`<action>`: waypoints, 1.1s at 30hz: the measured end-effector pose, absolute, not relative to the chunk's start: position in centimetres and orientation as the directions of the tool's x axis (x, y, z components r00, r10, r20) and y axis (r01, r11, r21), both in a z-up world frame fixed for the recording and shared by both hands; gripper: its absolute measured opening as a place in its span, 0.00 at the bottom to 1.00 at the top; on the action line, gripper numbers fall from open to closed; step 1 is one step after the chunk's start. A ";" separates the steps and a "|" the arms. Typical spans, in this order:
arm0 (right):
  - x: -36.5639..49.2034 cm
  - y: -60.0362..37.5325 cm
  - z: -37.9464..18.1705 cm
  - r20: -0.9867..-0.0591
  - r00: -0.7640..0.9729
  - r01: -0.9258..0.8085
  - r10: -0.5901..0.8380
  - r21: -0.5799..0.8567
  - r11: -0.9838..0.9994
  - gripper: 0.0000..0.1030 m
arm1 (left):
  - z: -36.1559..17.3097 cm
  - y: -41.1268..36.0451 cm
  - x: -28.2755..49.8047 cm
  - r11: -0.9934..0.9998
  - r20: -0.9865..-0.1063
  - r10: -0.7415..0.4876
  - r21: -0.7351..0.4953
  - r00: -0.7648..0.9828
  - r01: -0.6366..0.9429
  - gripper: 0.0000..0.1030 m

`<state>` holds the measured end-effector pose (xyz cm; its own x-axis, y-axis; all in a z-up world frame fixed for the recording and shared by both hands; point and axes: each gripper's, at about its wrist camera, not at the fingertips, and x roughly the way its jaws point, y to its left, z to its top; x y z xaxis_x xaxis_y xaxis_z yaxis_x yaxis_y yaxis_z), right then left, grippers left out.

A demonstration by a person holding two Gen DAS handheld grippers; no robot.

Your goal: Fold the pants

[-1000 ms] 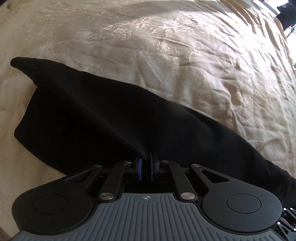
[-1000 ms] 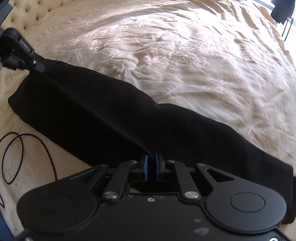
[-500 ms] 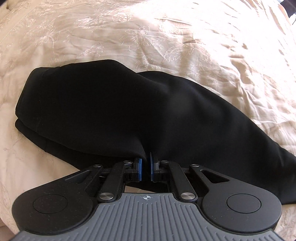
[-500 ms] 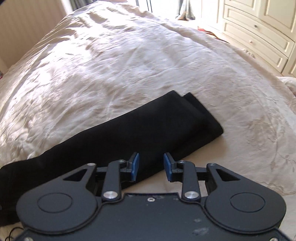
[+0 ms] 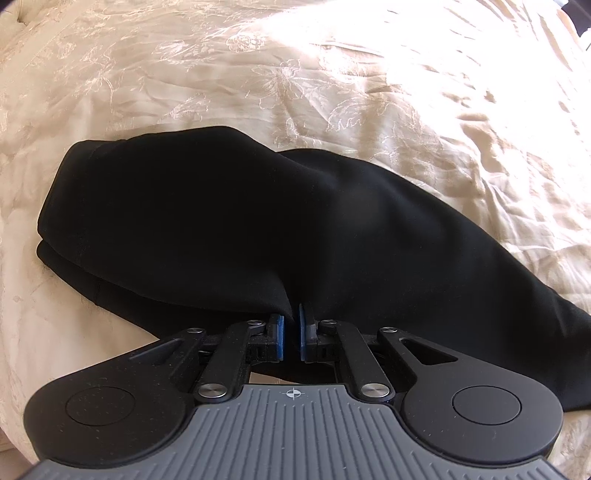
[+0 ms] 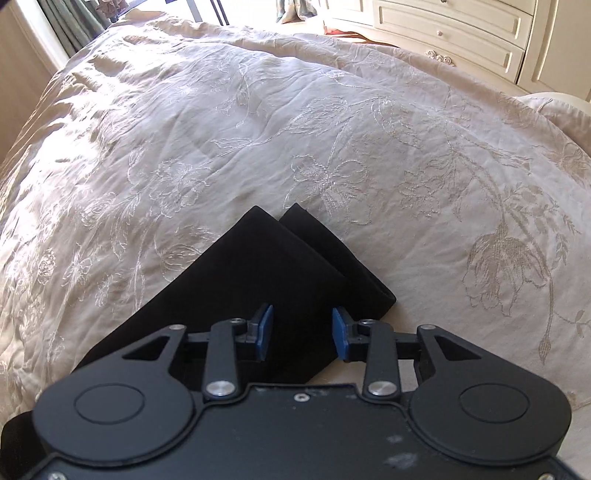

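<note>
Left gripper (image 5: 291, 334) pinching edge of black pants (image 5: 229, 229). Right gripper (image 6: 302, 336): jaws apart in frame, straddling leg ends, pads not pressing. Pants doubled lengthwise on bedspread (image 6: 258, 122); crosswise fold judged remaining. Waist end cut off in right view; black cloth hides layers.

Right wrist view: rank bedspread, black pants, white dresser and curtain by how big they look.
1. bedspread, by far.
2. pants, looming because they lie nearest the camera.
3. dresser, which looks small only because it is far off and cut by the frame.
4. curtain, a sliver at the top left.
</note>
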<state>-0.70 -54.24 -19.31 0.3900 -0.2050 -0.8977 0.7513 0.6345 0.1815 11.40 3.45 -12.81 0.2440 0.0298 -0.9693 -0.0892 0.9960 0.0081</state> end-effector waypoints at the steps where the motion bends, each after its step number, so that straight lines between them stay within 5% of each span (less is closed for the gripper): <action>1: -0.5 -54.2 -19.1 -0.896 0.401 0.740 -0.188 0.196 0.644 0.04 | -12.1 3.5 11.2 0.996 -0.966 0.022 0.000 0.259 -0.085 0.07; 8: -1.8 -51.1 -12.8 -0.809 0.503 0.631 -0.305 0.102 0.769 0.02 | -11.8 3.6 9.8 0.997 -0.962 -0.012 -0.031 0.271 -0.067 0.07; 15: -2.4 -52.2 -17.2 -0.887 0.360 0.663 -0.289 0.025 0.748 0.03 | -14.4 3.6 9.4 0.997 -0.978 0.009 -0.006 0.207 -0.075 0.10; 24: -2.3 -52.2 -17.3 -0.890 0.355 0.641 -0.287 0.008 0.768 0.05 | -11.8 5.4 7.4 0.995 -0.975 -0.014 -0.035 0.223 -0.093 0.18; 33: -2.2 -50.9 -16.2 -0.830 0.432 0.602 -0.354 -0.027 0.798 0.03 | -10.0 7.4 4.7 0.991 -0.960 0.107 0.083 0.260 -0.100 0.18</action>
<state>-2.21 -50.94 -16.16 0.4319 -0.3538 -0.8296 0.6017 0.7982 -0.0272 4.65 7.41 -10.01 0.2599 0.1068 -0.9597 -0.1000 0.9915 0.0833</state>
